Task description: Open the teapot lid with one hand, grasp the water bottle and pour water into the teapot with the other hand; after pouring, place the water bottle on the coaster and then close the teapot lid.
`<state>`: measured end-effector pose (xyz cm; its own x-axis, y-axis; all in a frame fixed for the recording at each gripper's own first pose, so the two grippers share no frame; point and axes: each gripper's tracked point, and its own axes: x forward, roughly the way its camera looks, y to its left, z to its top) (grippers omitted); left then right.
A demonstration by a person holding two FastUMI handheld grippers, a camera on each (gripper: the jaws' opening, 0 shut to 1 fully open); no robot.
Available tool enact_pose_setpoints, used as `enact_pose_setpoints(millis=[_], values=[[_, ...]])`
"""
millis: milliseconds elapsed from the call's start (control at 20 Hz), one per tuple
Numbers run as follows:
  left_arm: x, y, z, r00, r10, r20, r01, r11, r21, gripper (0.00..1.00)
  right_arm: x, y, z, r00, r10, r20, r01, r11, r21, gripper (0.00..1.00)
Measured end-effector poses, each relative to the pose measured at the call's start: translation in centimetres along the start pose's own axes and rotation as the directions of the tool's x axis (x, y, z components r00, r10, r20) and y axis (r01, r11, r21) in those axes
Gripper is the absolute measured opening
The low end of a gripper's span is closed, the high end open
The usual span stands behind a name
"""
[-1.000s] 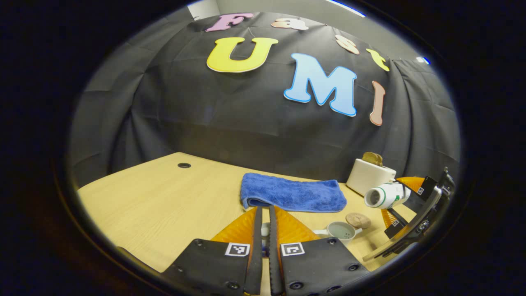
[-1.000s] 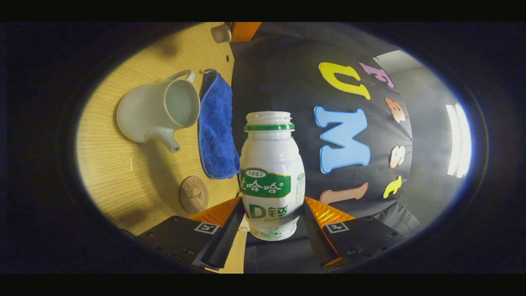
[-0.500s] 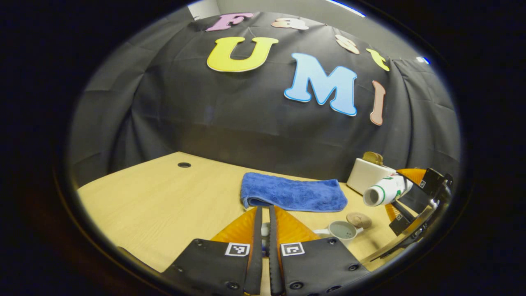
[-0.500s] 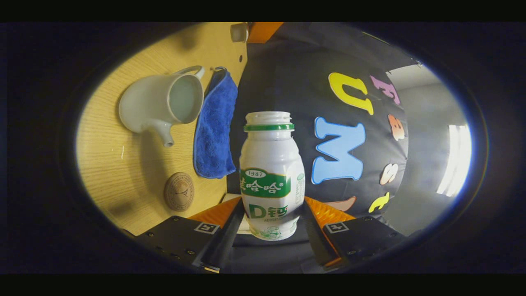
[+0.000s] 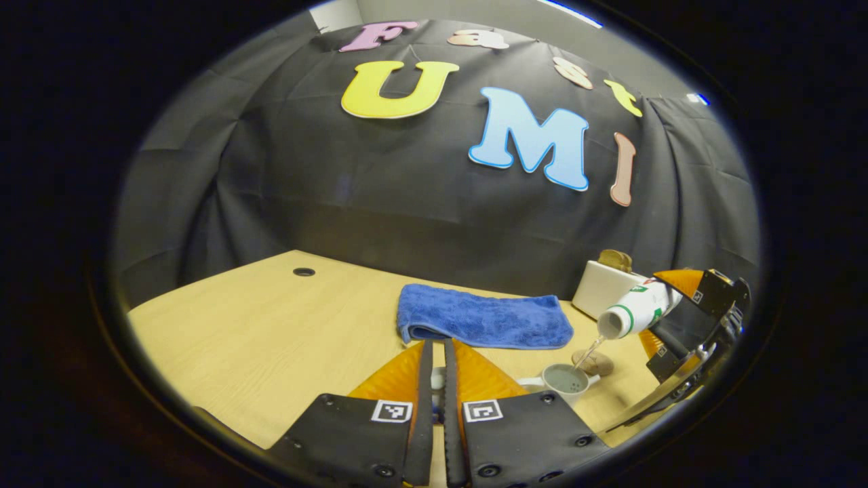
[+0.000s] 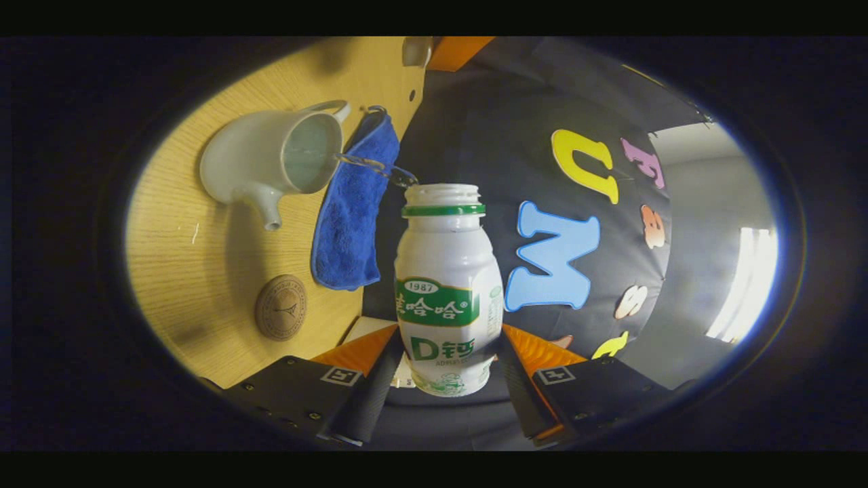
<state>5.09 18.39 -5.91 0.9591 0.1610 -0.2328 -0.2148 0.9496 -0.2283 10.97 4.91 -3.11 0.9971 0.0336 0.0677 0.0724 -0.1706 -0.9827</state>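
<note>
Water has just begun to run from the water bottle (image 6: 447, 285), clamped in the right gripper (image 6: 447, 369) at centre frame and tipped further over, into the open teapot (image 6: 271, 166) at upper left, so pouring is underway, while the left gripper (image 5: 434, 400), nearly closed, pinches what looks like the lid.

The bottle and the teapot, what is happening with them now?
The right gripper holds the bottle tipped over, and a thin stream of water runs from its mouth into the open teapot. The left gripper is shut on a small pale thing, likely the lid. The coaster lies bare beside the teapot.
</note>
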Motion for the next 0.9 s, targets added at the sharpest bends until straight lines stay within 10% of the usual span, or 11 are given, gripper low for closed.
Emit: enact_pose_setpoints(millis=[900], values=[[0.21, -0.09, -0.43, 1.000, -0.003, -0.015, 0.004, 1.000, 0.005, 0.17, 0.18, -0.37, 0.37, 0.998, -0.048, 0.031, 0.050, 0.997, -0.066, 0.78]])
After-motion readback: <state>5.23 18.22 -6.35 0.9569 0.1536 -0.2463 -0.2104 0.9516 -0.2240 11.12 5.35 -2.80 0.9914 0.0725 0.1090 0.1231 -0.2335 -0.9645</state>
